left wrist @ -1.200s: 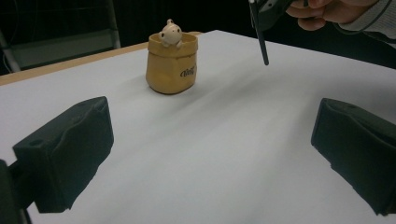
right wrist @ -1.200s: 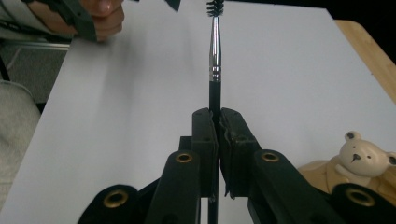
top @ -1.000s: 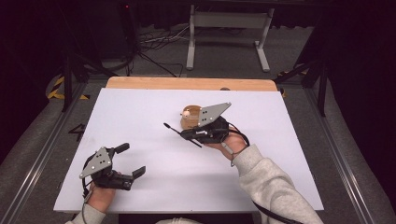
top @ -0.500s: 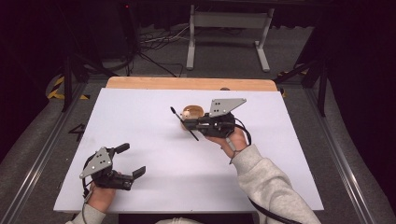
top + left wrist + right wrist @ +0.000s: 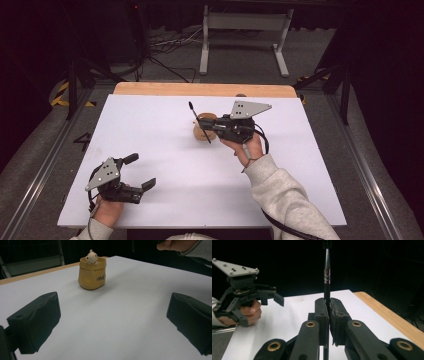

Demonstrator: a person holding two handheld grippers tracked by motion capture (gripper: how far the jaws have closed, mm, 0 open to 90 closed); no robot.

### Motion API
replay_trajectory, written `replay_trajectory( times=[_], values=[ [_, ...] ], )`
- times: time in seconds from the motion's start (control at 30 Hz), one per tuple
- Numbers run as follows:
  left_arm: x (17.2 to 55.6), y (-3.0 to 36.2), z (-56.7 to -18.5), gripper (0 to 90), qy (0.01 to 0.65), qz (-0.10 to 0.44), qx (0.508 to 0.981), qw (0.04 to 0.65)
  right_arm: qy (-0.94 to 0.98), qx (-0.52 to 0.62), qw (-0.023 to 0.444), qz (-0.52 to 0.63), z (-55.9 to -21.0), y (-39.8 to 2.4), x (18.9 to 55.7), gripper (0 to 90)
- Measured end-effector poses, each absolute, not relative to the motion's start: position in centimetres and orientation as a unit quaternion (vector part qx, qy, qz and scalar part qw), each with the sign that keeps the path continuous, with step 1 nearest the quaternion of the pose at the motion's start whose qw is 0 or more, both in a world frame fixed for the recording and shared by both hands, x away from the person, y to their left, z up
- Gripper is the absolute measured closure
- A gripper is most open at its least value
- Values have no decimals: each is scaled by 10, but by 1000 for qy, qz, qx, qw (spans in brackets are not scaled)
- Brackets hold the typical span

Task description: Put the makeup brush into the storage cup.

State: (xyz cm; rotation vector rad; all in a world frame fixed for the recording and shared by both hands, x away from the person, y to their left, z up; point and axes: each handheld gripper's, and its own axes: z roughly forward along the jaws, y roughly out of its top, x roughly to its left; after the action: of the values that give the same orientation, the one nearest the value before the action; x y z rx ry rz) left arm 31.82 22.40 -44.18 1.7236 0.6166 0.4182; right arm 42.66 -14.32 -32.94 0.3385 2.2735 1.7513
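White table (image 5: 165, 200), metal stand (image 5: 242, 30) behind

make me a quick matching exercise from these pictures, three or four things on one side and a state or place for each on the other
1. left gripper
2. right gripper
3. brush
4. yellow pot

a. stands on the white sheet, small figure peeking out of it
b. jaws open, nothing between them
c. jaws shut on a thin handle
d. clamped, reaching up past the jaws

Pairs: 1-b, 2-c, 3-d, 4-a

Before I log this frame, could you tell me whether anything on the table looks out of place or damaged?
Nothing stands out. The pot stands upright on the white table, unspilled, a small figure peeking over its rim. The right gripper is shut on a thin brush; the left gripper is open near the front edge.
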Motion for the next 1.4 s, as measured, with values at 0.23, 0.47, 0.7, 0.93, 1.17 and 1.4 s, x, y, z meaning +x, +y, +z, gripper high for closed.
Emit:
replay_trajectory(
  times=[0.23, 0.47, 0.7, 0.93, 1.17, 1.4],
  values=[
    [318, 224, -442, 0, 265, 180, 740, 591, 763, 136, 139, 616, -330, -146, 430, 852],
    [318, 224, -442, 0, 265, 180, 740, 591, 741, 177, 161, 628, -332, -147, 437, 852],
    [318, 224, -442, 0, 264, 183, 740, 591, 726, 209, 187, 628, -333, -148, 443, 852],
    [319, 225, -442, 0, 263, 184, 741, 591, 708, 239, 194, 635, -337, -149, 452, 852],
    [318, 225, -442, 0, 264, 183, 740, 591, 705, 255, 212, 627, -340, -145, 461, 852],
    [319, 225, -441, 0, 263, 182, 740, 591, 698, 272, 234, 620, -344, -143, 467, 852]
  ],
)
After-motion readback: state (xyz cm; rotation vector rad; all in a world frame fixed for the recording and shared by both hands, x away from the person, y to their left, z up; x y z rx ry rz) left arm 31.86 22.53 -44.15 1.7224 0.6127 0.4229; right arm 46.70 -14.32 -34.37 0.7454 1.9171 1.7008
